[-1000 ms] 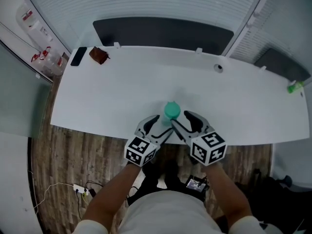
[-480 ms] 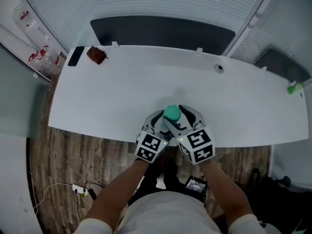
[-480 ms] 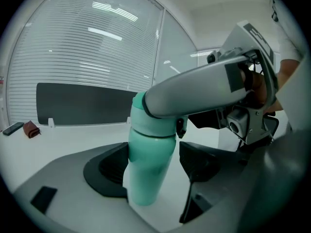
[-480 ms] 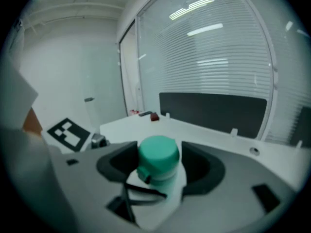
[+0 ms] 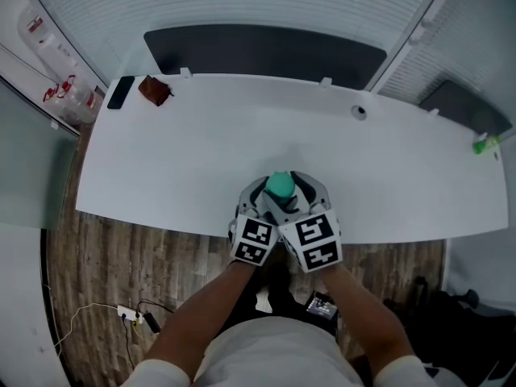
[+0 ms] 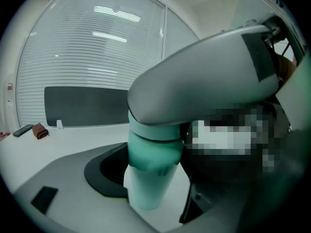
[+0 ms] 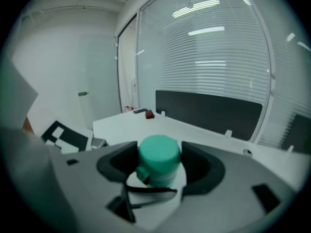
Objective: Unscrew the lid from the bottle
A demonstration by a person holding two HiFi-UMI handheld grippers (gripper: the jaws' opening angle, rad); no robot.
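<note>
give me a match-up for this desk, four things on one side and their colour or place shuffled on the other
1 lid
2 phone
3 cable hole
4 table

a black, at the far left corner
b white
c teal, on the bottle
d near the far edge, right of centre

Pairs: 1-c, 2-a, 3-d, 4-b

Green lid (image 5: pixel 281 185), white bottle (image 6: pixel 146 188)

The lid (image 7: pixel 158 154) looks like smooth, matt green plastic, and the bottle (image 6: pixel 146 188) like pale translucent plastic. The table (image 5: pixel 201 151) is smooth matt white. The floor (image 5: pixel 121 264) is grainy wood plank.
</note>
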